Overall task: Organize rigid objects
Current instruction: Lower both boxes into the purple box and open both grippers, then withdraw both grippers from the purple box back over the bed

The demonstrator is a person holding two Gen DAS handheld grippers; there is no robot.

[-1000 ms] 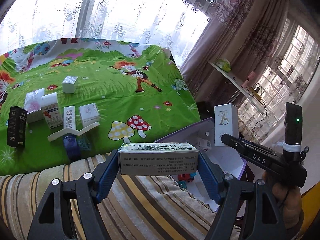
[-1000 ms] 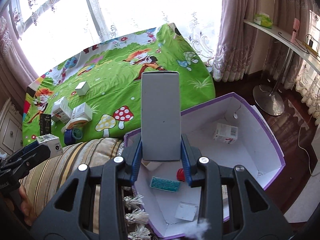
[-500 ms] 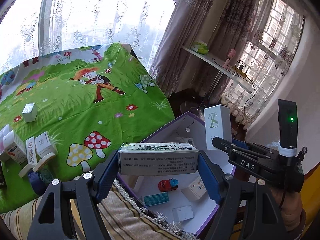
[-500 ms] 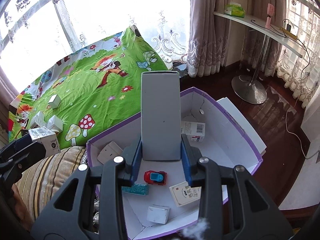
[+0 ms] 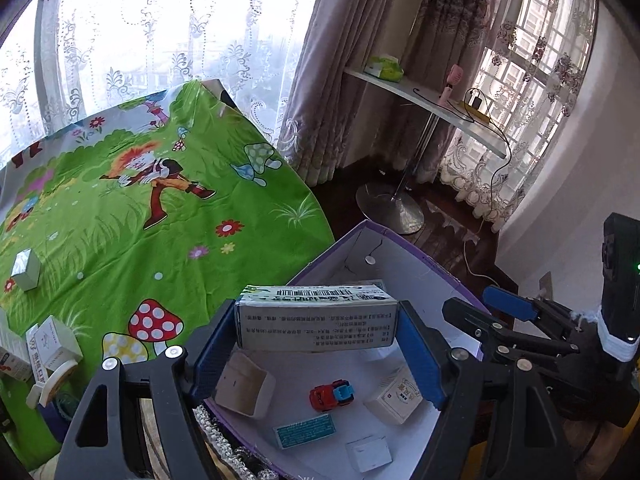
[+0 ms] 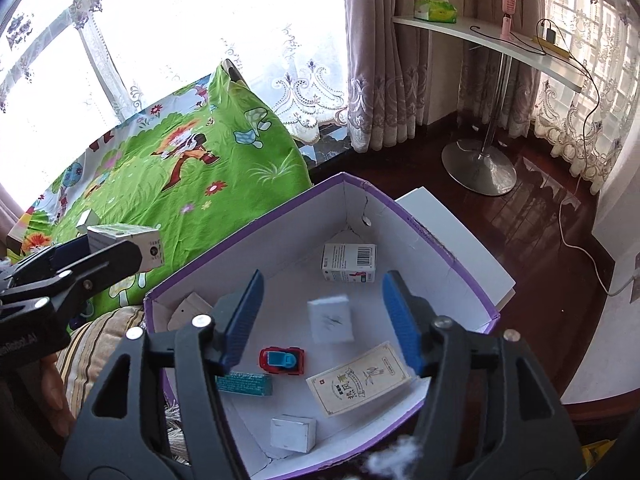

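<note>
Item: my left gripper (image 5: 318, 340), jaws pinching a barcoded carton (image 5: 316, 322) by its two short ends, long side level, held over the near rim of the purple box (image 6: 448, 254). Judged purpose: the end grip keeps the carton flat so it can go down into the box without tipping.

Item: my right gripper (image 6: 322, 320), jaws spread wide with nothing between them, poised above the middle of the box. Below it a blurred white box (image 6: 330, 320); I cannot tell for sure whether it rests on the floor of the box or is in mid-air.

Contents of the purple box: toy car (image 6: 282, 361) near the centre; teal packet (image 6: 244, 385) just beside it; cream printed carton (image 6: 359, 378) lying flat; small white box (image 6: 293, 435) by the near wall; barcoded medicine box (image 6: 349, 263) at the far corner; tan cardboard piece (image 5: 245, 390) leaning at the left wall.

Still out on the green cartoon cloth (image 5: 132, 216): a small silver cube (image 5: 26, 269) and a cluster of white cartons (image 5: 52, 346) at the left edge.

In the way: the tan piece and toy car lie under my left carton's likely drop spot; my right gripper hangs close by over the same box
</note>
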